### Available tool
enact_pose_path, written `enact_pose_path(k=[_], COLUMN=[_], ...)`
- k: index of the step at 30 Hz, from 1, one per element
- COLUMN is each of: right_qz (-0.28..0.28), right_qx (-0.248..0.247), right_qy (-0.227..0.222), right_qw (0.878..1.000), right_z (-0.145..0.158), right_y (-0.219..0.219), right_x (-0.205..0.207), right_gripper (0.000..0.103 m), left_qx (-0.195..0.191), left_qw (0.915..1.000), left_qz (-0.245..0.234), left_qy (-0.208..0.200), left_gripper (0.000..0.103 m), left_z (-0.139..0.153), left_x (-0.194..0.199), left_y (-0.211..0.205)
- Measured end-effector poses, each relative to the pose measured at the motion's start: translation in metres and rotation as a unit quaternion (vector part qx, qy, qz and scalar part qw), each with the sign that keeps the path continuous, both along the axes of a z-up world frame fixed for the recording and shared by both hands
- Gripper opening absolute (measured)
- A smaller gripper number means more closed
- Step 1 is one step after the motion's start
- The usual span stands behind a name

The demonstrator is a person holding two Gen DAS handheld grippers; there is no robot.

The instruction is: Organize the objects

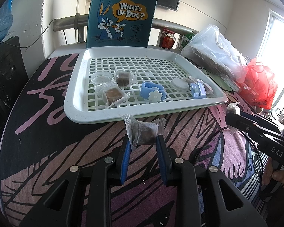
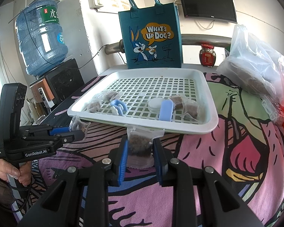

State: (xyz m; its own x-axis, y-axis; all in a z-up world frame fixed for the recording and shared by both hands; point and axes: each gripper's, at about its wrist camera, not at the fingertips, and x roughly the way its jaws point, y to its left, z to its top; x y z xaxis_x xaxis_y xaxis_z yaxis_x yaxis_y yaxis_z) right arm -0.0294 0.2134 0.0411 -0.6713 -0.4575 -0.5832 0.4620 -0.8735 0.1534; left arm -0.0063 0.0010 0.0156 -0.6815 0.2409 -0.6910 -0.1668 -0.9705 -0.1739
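A white grid tray (image 1: 89,117) (image 2: 208,128) lies on the patterned cloth. It holds wrapped brown snacks (image 1: 112,94), a clear round jar (image 1: 101,77), a blue flower clip (image 1: 152,91), a white lid (image 1: 179,84) and a light blue clip (image 1: 197,92). Just in front of the tray, my left gripper (image 1: 143,141) (image 2: 75,130) is shut on a wrapped brown snack (image 1: 143,132). My right gripper (image 2: 140,141) (image 1: 231,117) is shut on another wrapped snack (image 2: 139,147), also near the tray's front rim. A teal rabbit tote bag (image 1: 121,19) (image 2: 151,37) stands upright behind the tray.
A clear plastic bag (image 2: 255,62) and a red bag (image 1: 259,83) crowd the right side. A red-labelled glass jar (image 2: 207,55) stands at the back. A water jug (image 2: 41,37) sits on a black speaker (image 2: 56,83) to the left. A hand (image 2: 13,172) grips the left handle.
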Motion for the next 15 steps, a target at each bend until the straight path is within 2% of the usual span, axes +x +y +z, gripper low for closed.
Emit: enact_pose_path(k=[15], right_qz=[0.0], right_qx=[-0.001], right_qy=[0.0], right_qw=[1.0], right_z=[-0.0004], right_y=[0.0008], right_x=[-0.0001], right_gripper=[0.025], left_qx=[0.0], left_qw=[1.0], left_qz=[0.0], left_qy=[-0.001], left_gripper=[0.025], left_z=[0.0], left_x=[-0.0011], left_y=[-0.0003])
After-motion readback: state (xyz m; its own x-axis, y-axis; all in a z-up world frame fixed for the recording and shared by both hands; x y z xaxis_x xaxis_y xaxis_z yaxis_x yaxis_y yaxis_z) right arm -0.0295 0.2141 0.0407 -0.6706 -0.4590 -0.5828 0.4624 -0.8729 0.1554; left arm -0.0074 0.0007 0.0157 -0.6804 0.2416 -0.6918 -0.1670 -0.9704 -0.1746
